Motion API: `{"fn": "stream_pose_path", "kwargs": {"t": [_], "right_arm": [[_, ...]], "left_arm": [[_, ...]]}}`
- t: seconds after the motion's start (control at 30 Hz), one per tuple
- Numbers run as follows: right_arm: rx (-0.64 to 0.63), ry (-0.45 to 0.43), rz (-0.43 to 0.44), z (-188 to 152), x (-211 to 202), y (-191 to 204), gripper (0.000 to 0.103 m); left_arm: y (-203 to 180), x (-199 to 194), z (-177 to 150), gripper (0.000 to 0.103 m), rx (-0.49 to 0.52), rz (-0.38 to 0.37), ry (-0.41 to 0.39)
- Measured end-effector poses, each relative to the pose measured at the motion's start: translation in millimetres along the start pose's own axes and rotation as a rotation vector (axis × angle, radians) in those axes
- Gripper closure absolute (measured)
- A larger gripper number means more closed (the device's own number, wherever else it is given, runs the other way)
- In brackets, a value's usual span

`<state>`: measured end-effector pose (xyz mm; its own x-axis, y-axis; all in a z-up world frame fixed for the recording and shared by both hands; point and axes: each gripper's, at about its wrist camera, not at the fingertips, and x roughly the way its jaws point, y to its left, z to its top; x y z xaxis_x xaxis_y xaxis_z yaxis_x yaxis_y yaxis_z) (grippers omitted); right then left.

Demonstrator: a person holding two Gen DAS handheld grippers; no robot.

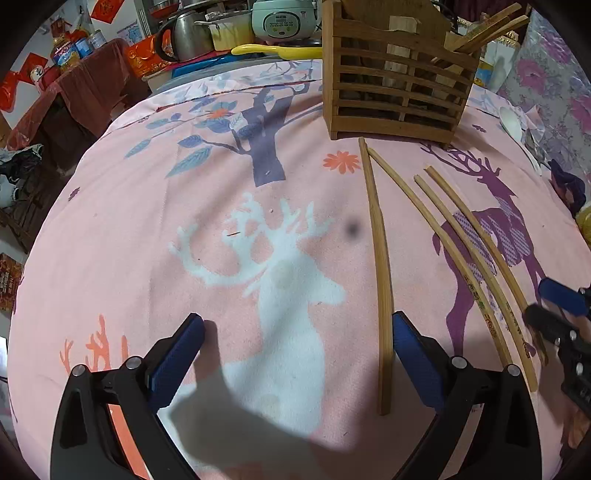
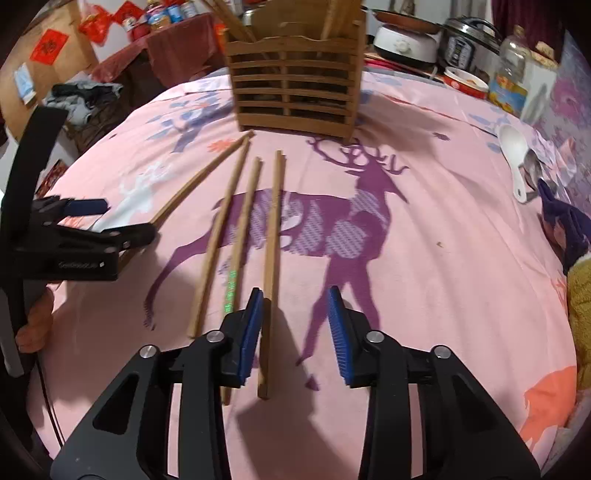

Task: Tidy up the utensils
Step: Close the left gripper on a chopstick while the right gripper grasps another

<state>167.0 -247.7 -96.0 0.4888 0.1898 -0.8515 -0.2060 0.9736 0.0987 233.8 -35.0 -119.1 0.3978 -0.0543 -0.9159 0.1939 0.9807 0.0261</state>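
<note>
Reaching with right gripper (image 2: 295, 328), jaws apart around thin, light, stiff chopstick (image 2: 271, 258); probably slippery, so pinching near thick end.

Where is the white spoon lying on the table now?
In the right wrist view, the white spoon lies near the right edge of the pink cloth, right of the wooden holder and touching a metal spoon.

- A lived-in home, kitchen corner behind a table under a pink deer-print cloth (image 1: 147, 229).
- White rice cooker (image 1: 282, 18), steel kettle (image 1: 192, 35), black pressure cooker (image 2: 469, 40).
- Slatted wooden utensil holder (image 2: 295, 85); red paper decorations (image 2: 48, 46) on the wall.
</note>
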Motion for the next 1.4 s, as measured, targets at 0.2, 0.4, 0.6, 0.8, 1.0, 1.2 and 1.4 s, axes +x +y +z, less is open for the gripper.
{"fn": "stream_pose_path", "kwargs": {"t": [0.2,0.4,0.6,0.8,1.0,1.2,1.4], "right_arm": [[-0.089,0.005,-0.001,-12.6,-1.0,20.8,0.069],[-0.106,-0.022,0.008,-13.3,-9.1,23.8,0.072],[-0.103,-0.007,0.032,-13.6,-8.4,21.2,0.071],[-0.111,-0.001,0.026,-21.6,-6.6,20.9,0.069],[-0.062,-0.031,0.045,-36.5,-14.6,7.5,0.069],[-0.089,-0.053,0.026,-37.2,-15.2,17.6,0.089],[-0.092,-0.055,0.027,-37.3,-15.9,20.1,0.094]], "left_arm": [[-0.4,-0.1,0.0,0.004,0.001,0.001,-0.001],[-0.7,-0.2,0.0,0.004,0.0,0.001,-0.001],[-0.5,-0.1,-0.3,0.004,0.0,0.0,0.0],[-0.5,-0.7,-1.0,0.004,0.001,0.004,-0.001],[-9.8,-20.2,-30.6,0.004,0.047,0.038,-0.05],[-27.6,-33.9,-43.7,0.039,0.135,0.036,-0.105],[-48.1,-38.2,-49.4,0.092,0.227,-0.036,-0.115]]}}
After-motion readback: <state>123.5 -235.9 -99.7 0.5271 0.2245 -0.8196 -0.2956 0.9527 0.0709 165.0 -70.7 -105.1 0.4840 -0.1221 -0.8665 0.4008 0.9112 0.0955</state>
